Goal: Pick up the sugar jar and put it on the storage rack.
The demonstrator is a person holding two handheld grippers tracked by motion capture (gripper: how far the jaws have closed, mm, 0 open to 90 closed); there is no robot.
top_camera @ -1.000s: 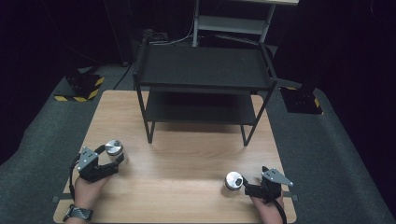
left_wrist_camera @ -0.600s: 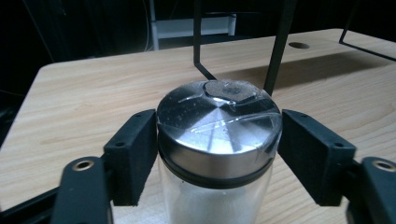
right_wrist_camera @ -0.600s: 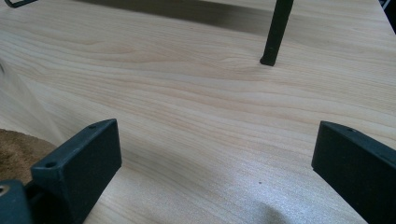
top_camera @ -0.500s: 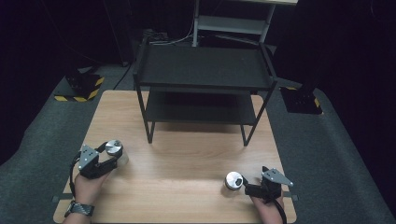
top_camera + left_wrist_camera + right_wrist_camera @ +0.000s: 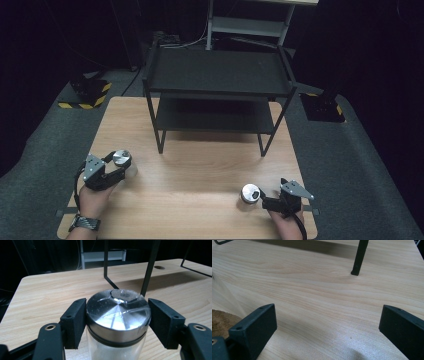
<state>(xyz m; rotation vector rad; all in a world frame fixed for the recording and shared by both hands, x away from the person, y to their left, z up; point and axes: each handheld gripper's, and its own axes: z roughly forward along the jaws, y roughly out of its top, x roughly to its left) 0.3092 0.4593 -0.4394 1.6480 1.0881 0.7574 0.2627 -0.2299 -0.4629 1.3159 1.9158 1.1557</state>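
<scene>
A small glass jar (image 5: 117,312) with a shiny metal lid stands on the wooden table (image 5: 200,165) at the near left. My left gripper (image 5: 117,322) is shut on it, one black pad on each side of the lid; from above this jar (image 5: 121,157) sits between the fingers of the left gripper (image 5: 118,164). A second jar (image 5: 249,194) with the same lid stands at the near right. My right gripper (image 5: 262,198) is just to its right, open, and in the right gripper view the right gripper (image 5: 327,325) has bare wood between its jaws.
A black two-tier metal rack (image 5: 217,75) stands at the far middle of the table, its thin legs (image 5: 150,265) just beyond the left jar. One rack leg (image 5: 359,257) stands ahead of the right gripper. Dark carpet surrounds the table.
The left gripper's jaws stood wider around the jar a second ago and have closed onto its lid. Both hands and the right jar stayed where they were.
</scene>
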